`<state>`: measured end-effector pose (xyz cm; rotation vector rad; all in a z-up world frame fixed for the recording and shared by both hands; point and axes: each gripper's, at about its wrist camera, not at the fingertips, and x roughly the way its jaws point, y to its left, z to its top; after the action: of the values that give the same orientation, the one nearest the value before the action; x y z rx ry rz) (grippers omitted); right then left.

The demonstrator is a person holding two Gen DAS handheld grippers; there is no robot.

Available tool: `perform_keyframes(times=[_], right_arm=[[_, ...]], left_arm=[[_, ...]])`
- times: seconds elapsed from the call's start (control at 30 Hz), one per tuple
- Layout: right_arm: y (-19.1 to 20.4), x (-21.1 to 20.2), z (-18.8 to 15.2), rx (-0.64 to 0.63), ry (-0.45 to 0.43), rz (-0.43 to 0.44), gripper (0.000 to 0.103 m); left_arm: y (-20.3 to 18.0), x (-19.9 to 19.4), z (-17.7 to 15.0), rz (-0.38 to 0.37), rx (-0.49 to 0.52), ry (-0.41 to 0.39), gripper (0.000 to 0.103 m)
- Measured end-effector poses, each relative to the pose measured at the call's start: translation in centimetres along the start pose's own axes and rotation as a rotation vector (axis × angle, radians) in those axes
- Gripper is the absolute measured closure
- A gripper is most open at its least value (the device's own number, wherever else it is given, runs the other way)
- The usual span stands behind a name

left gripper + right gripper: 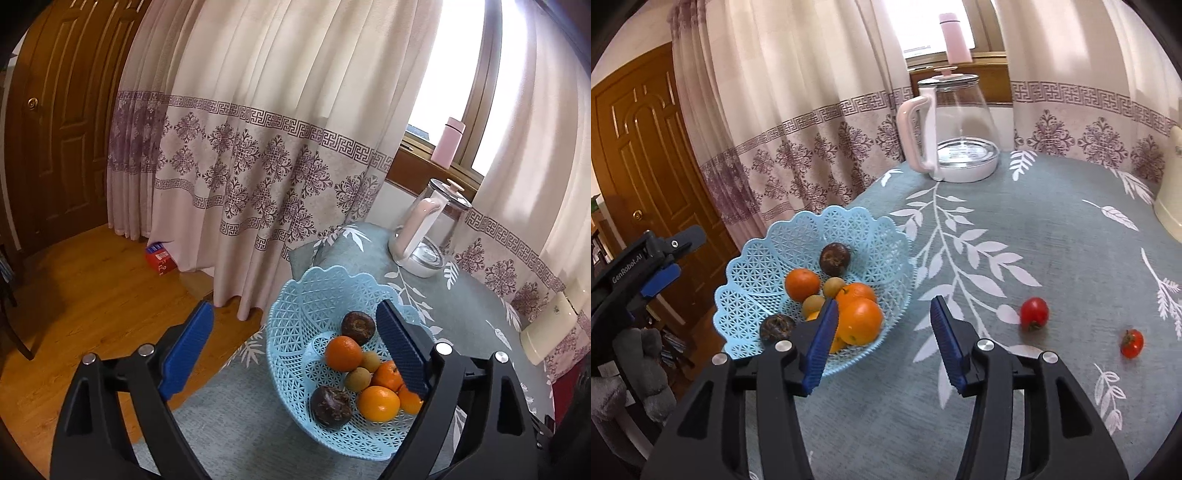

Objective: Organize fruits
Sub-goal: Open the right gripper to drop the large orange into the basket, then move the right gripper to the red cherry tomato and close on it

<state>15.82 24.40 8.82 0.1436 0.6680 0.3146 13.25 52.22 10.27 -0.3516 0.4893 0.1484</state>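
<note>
Two tomatoes (1034,313) (1131,343) right of empty, spread right gripper (882,339); fruit basket (753,295) left; left gripper (295,347) likewise spread, empty.

place: home, living or dining room
window: patterned curtains (258,155), pink bottle (448,140) on sill
door: panelled wood door (62,122), wood floor (92,302)
counter: leaf-print cloth (1015,229), glass kettle (956,129), fruit basket (812,288)
</note>
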Motion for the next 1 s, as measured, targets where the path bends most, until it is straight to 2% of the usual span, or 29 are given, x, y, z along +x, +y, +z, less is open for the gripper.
perform_keyframes(times=[0.1, 0.77, 1.0], right_arm=[[-0.9, -0.5, -0.3, 0.025, -0.005, -0.013, 0.043], [-8.9, -3.3, -2.9, 0.174, -0.006, -0.158, 0.043], [-12.6, -4.2, -4.5, 0.191, 0.018, -0.260, 0.043]], left_arm=[[-0.3, -0.1, -0.1, -0.008, 0.003, 0.000, 0.011], [-3.7, -0.5, -0.9, -0.052, 0.084, -0.002, 0.004], [-4.4, -0.6, -1.2, -0.065, 0.101, -0.002, 0.004]])
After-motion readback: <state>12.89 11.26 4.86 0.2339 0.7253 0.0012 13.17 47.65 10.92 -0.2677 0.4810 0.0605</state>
